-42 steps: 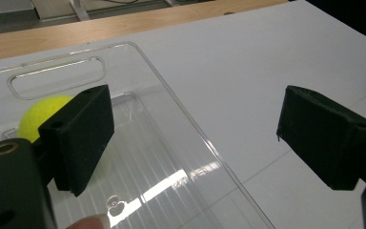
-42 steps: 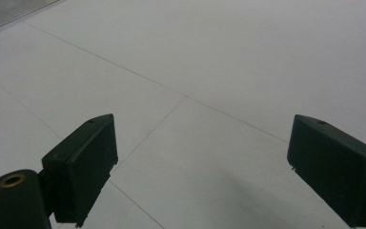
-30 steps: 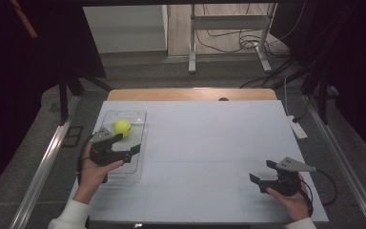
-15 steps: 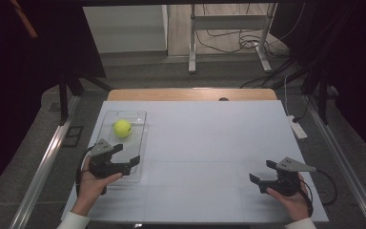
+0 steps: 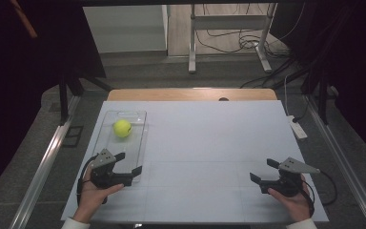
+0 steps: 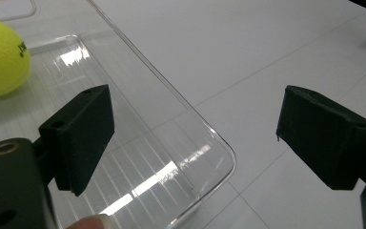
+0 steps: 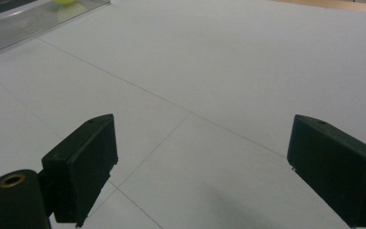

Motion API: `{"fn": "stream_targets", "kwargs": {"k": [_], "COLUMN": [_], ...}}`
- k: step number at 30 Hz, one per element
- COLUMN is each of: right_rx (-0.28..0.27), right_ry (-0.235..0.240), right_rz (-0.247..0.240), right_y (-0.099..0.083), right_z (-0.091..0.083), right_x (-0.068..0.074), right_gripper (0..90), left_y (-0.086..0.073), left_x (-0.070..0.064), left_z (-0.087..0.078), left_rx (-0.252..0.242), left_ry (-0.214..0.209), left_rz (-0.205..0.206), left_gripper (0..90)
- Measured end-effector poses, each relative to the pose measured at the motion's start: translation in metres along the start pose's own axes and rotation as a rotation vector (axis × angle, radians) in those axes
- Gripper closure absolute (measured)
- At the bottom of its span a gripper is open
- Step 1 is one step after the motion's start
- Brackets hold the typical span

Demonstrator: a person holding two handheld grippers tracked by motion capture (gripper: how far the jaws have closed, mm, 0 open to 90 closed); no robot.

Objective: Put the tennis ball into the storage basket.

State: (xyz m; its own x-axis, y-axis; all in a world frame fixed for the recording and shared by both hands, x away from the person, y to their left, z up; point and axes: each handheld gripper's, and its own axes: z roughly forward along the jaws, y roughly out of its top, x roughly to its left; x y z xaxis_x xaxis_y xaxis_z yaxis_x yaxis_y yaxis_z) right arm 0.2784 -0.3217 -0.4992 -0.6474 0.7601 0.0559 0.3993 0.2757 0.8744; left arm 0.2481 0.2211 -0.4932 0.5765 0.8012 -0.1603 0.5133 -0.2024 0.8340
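A yellow tennis ball (image 5: 122,128) (image 6: 0,59) lies in a clear plastic tray (image 5: 134,143) (image 6: 138,157) on the left of the white table. My left gripper (image 5: 127,163) (image 6: 195,138) hovers open over the tray's near right corner, well short of the ball, with nothing between its jaws. At the near right of the table my right gripper (image 5: 263,170) (image 7: 202,167) is open above bare tabletop. In the right gripper view the tray (image 7: 24,21) and a sliver of the ball (image 7: 64,2) show far off at the top left.
The white tabletop (image 5: 209,143) is wide and flat, with a wooden strip (image 5: 190,94) along its far edge. A white power strip (image 5: 297,127) lies off the right edge. Metal frame legs and cables stand on the floor beyond.
My left gripper has drawn back toward the near edge, away from the ball, which stays in the tray. The right gripper has held still.
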Motion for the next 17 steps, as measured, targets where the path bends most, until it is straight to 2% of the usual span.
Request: {"fn": "stream_targets", "kwargs": {"k": [17], "right_rx": [-0.007], "right_ry": [0.008], "right_rz": [-0.002], "right_y": [-0.0001], "right_z": [0.0017], "right_x": [-0.0009], "right_gripper": [9.6], "left_y": [-0.002], "left_x": [0.0019], "left_z": [0.001], "left_rx": [0.005], "left_ry": [-0.003], "left_rz": [-0.015], "left_gripper": [13.0]}}
